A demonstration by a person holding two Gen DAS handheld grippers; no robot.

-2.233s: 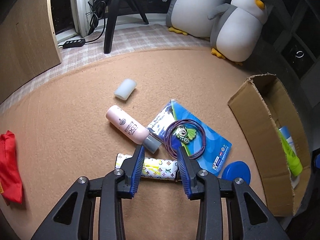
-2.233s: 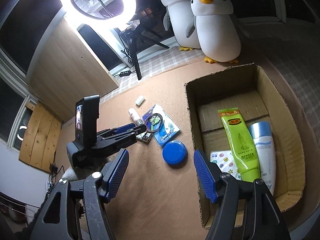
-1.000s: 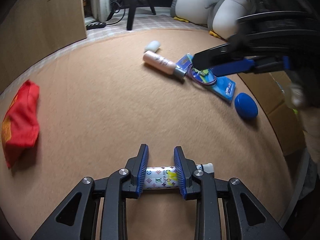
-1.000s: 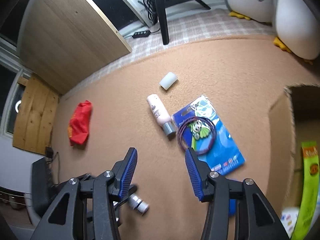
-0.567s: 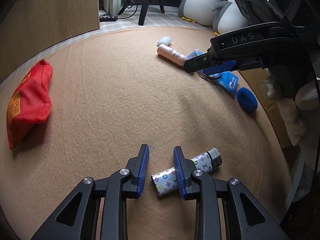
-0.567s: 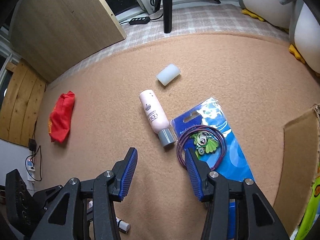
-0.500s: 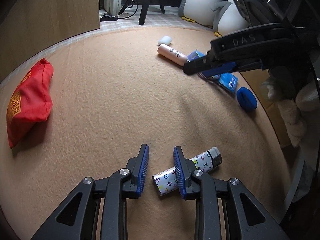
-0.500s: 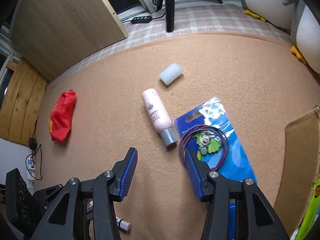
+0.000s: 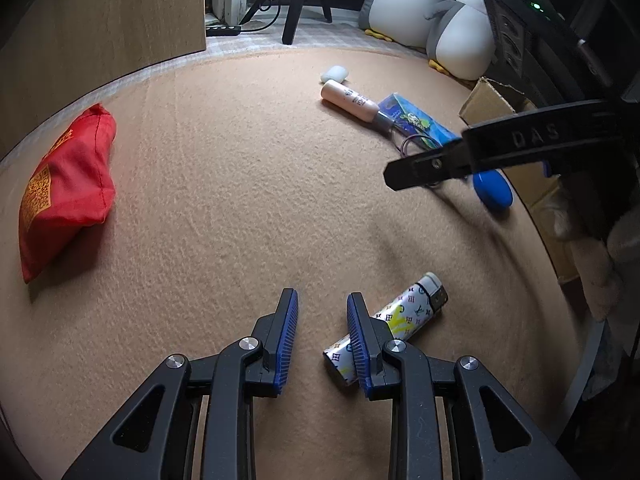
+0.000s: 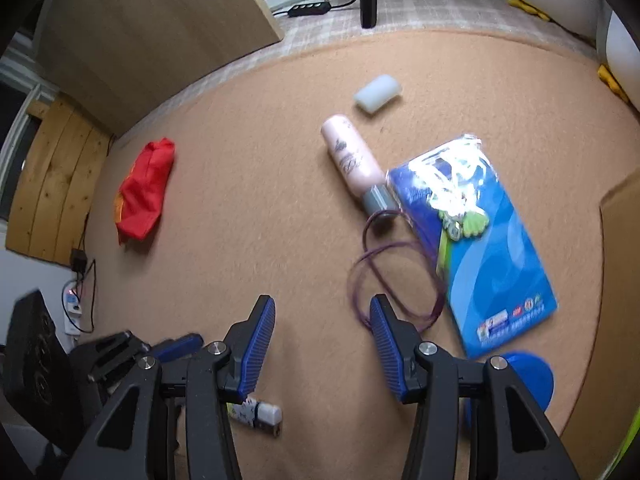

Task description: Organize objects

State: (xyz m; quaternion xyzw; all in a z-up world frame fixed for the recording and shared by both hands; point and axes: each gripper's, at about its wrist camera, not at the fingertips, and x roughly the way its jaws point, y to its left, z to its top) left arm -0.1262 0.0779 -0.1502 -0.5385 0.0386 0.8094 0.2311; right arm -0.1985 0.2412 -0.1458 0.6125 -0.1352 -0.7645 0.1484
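Observation:
My left gripper is open and empty. The patterned lighter lies on the tan carpet just right of its right finger. My right gripper is open and empty above the carpet. A purple cord loop lies just ahead of its right finger. Beyond are a pink bottle, a blue packet with a green charm, and a white cap. A blue round lid sits by the right finger. The lighter's tip shows low in the right wrist view.
A red pouch lies at the left of the carpet. A cardboard box stands at the right edge, with two plush penguins behind it. A wooden panel, a tripod leg and a power strip stand at the back.
My left gripper let go of the lighter and shifted left, so the lighter now lies beside its right finger. My right gripper moved forward and down toward the purple cord and blue packet.

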